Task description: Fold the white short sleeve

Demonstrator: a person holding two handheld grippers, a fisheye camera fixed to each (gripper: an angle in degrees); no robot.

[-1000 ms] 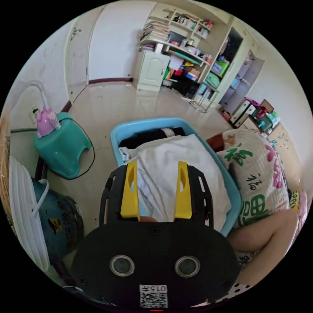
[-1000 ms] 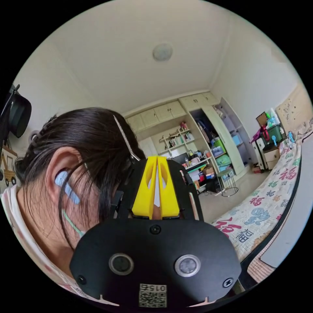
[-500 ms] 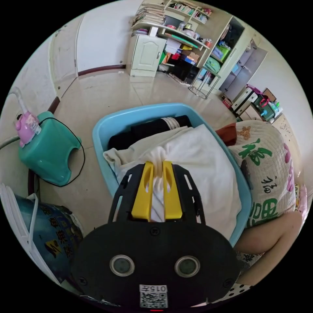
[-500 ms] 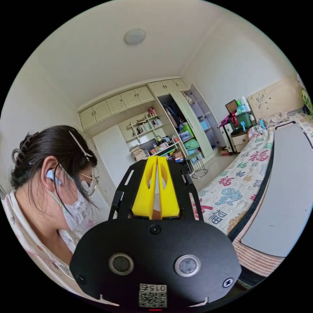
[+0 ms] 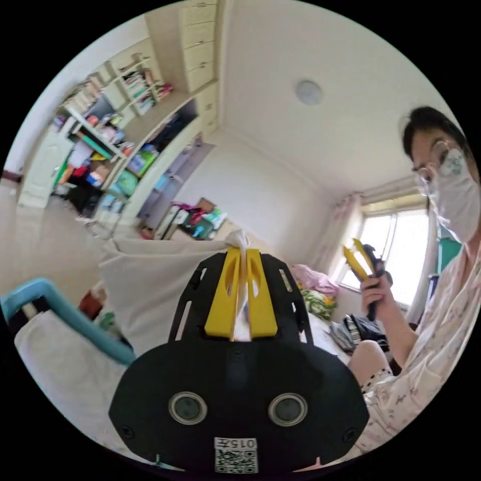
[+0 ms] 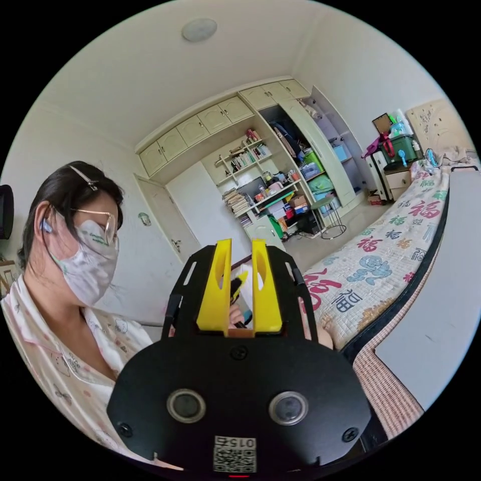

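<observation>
Your left gripper (image 5: 240, 258) pinches a bunch of the white short sleeve (image 5: 150, 295), which hangs just above the blue basket (image 5: 60, 310); your right gripper (image 6: 238, 250) stands part open, empty, beside the quilted bed (image 6: 381, 260).

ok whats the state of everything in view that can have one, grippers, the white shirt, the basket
left gripper: shut on the white short sleeve, bunched cloth sticking out past the tips
white short sleeve: lifted, hanging from the left gripper above the basket
right gripper: open, nothing between its jaws, held up in the person's hand
blue basket: still holds white cloth
wardrobe: door open
</observation>
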